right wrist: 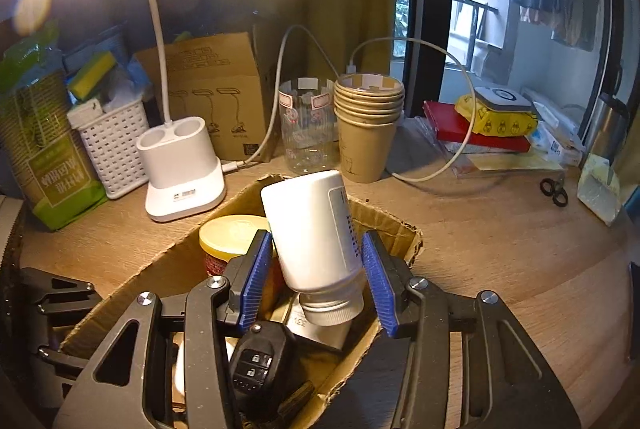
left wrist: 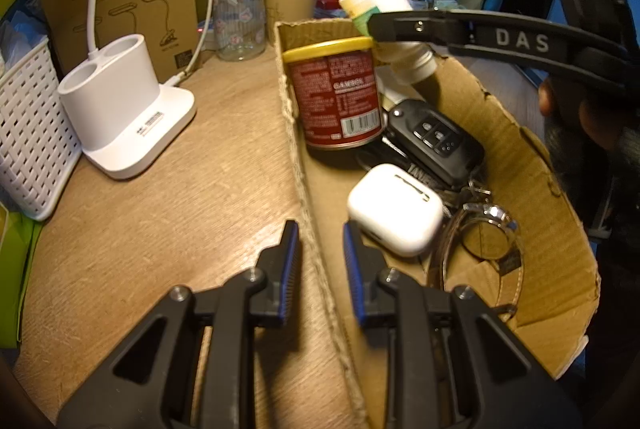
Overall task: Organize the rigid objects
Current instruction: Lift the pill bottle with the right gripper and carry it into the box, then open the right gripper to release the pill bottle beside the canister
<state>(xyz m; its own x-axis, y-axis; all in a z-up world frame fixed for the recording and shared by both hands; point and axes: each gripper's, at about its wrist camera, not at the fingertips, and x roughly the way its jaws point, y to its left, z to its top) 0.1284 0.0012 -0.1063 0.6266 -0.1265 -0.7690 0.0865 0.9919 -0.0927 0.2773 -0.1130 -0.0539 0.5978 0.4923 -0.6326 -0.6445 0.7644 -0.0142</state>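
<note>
Bottle point(right wrist: 316, 229), white, cap-down, sits right between my right gripper point(right wrist: 316, 281) pads, and I have it pinched across its lower body with the jaws partway apart, just as wide as the bottle. Its long axis runs up and away from me, leaning a little to the left, base high and ribbed cap low. The cap hangs just below my fingertips, over the open cardboard box point(right wrist: 400, 229), so the coming move looks like a straight lowering along that axis into the free corner.

Directly beneath and slightly behind the cap I see something pale lying flat in the box, and nearer me the black car key point(right wrist: 256, 361). Left of the bottle and a touch farther out stands the red can with the yellow lid point(right wrist: 234, 235). I judge that can is the thing to miss: the bottle's lean points its base toward it.

My left gripper point(left wrist: 322, 261) is nearly closed, and I'd say it grips the box's near wall between its pads, steadying it. Just ahead and to its right lies the white earbud case point(left wrist: 394, 207), then a wristwatch point(left wrist: 490, 229) farther right.

Beyond the box, on the desk point(right wrist: 500, 229), stand the white lamp base point(right wrist: 182, 173) to the left, then the clear jar point(right wrist: 306, 125) and the paper cup stack point(right wrist: 368, 125) straight ahead. The right hand carries this one; the left is busy.
</note>
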